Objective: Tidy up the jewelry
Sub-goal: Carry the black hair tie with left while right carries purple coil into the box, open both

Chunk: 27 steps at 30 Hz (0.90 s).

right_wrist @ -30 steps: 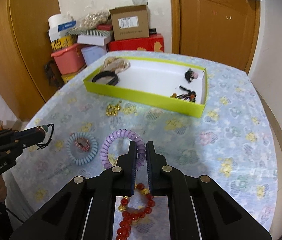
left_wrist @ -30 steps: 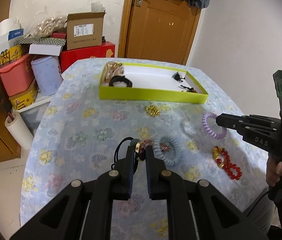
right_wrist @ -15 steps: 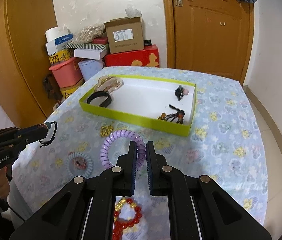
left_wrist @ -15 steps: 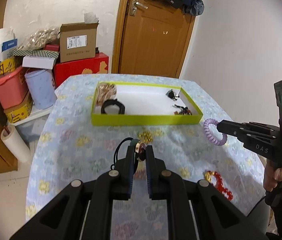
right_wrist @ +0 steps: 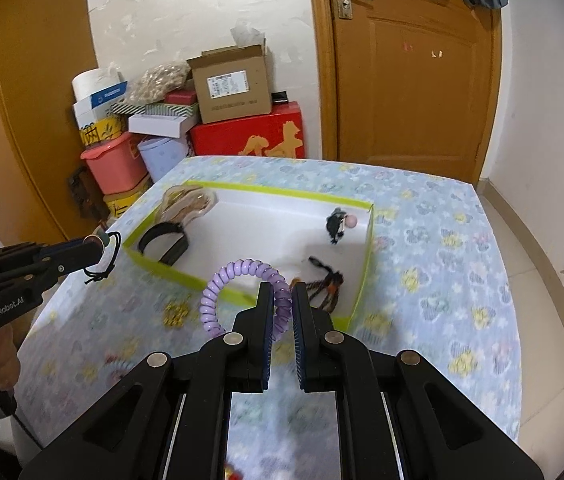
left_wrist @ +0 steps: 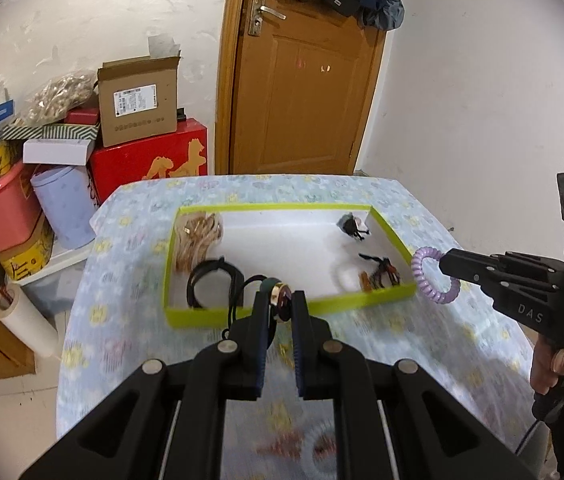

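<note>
A yellow-green tray (left_wrist: 290,310) (right_wrist: 237,298) with a white floor sits on the flowered tablecloth. It holds a black band (left_wrist: 205,280), a beige piece (left_wrist: 197,236) and dark hair ties (left_wrist: 380,274). My left gripper (left_wrist: 280,300) is shut on a black cord pendant with a round charm (left_wrist: 282,295), held above the tray's near wall; it also shows in the right wrist view (right_wrist: 101,246). My right gripper (right_wrist: 282,294) is shut on a purple spiral hair tie (right_wrist: 237,276), held above the tray's near right corner; it also shows in the left wrist view (left_wrist: 432,278).
A small gold trinket (right_wrist: 175,314) lies on the cloth before the tray. Blurred jewelry pieces (left_wrist: 314,446) lie below the left gripper. Boxes, tubs and a paper roll (left_wrist: 29,324) stand left of the table. A wooden door (left_wrist: 306,92) is behind.
Both grippers have risen and moved forward toward the tray, each carrying its piece. The purple hair tie left the cloth during this time.
</note>
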Motion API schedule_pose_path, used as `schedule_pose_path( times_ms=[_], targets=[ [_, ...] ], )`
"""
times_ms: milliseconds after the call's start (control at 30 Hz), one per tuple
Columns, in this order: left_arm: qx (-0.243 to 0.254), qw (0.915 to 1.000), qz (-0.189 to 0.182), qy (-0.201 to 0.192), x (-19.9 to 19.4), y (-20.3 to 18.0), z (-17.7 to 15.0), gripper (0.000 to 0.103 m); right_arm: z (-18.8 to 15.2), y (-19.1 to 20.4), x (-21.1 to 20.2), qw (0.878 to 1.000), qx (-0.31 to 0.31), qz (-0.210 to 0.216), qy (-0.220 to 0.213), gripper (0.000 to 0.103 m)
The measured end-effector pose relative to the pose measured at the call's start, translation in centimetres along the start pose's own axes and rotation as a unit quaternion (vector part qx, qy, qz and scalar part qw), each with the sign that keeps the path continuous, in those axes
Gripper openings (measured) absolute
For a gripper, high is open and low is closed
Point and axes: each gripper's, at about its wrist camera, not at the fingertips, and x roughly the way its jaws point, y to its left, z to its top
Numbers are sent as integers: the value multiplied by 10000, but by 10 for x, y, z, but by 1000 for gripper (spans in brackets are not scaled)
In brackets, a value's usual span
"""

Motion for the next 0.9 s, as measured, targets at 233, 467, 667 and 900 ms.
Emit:
schedule_pose_path(
  times_ms=[233, 467, 667, 900],
  targets=[
    [70, 9999, 96, 105, 38, 6, 25, 11, 20, -18, 30, 9999, 95, -82, 50, 9],
    [165, 9990, 242, 330, 86, 11, 41, 11, 34, -36, 77, 9991, 167, -223, 309, 9],
    [267, 9973, 396, 556, 124, 15, 48, 11, 34, -43, 107, 9979, 188, -297, 552, 9],
    [265, 9953, 478, 804, 154, 19, 47, 12, 30, -46, 124, 9965, 131, -406, 714, 9]
  ],
)
